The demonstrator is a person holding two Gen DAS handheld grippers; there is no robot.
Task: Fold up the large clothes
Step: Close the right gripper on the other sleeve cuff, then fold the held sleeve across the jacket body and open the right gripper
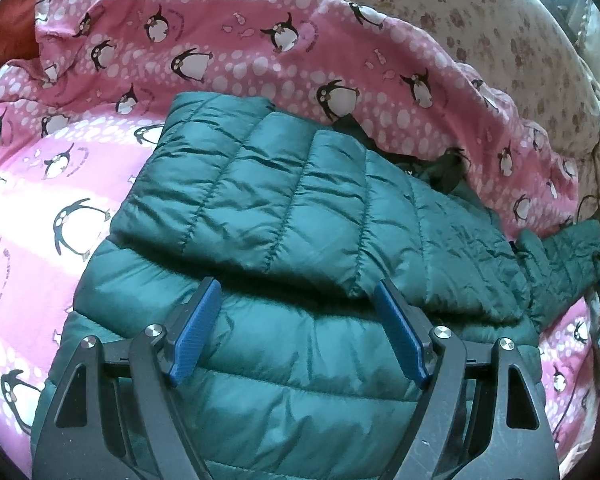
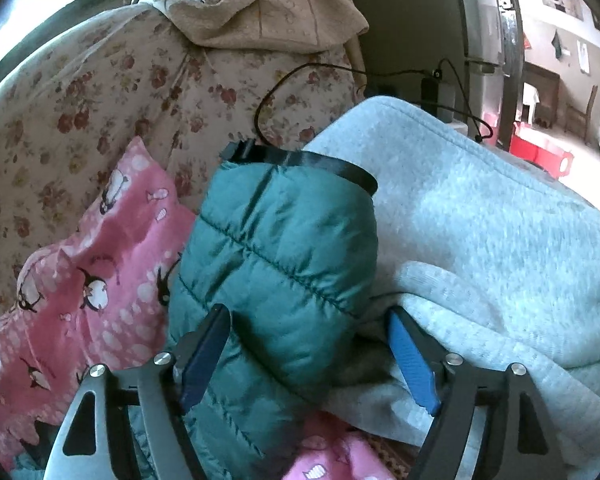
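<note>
I see my left tongs (image 1: 298, 294) spread above the folded green jacket (image 1: 284, 208) on the penguin sheet (image 1: 60, 152). My right tongs (image 2: 310, 320) straddle its sleeve (image 2: 276, 264), spread, not pinching.

No text, label, brand or number can be read anywhere.

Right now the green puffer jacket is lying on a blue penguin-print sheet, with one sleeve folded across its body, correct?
Not quite: the penguin-print sheet is pink, not blue, as the left wrist view shows plainly. The rest holds: the green puffer jacket lies on it, with one sleeve folded across its body.
</note>
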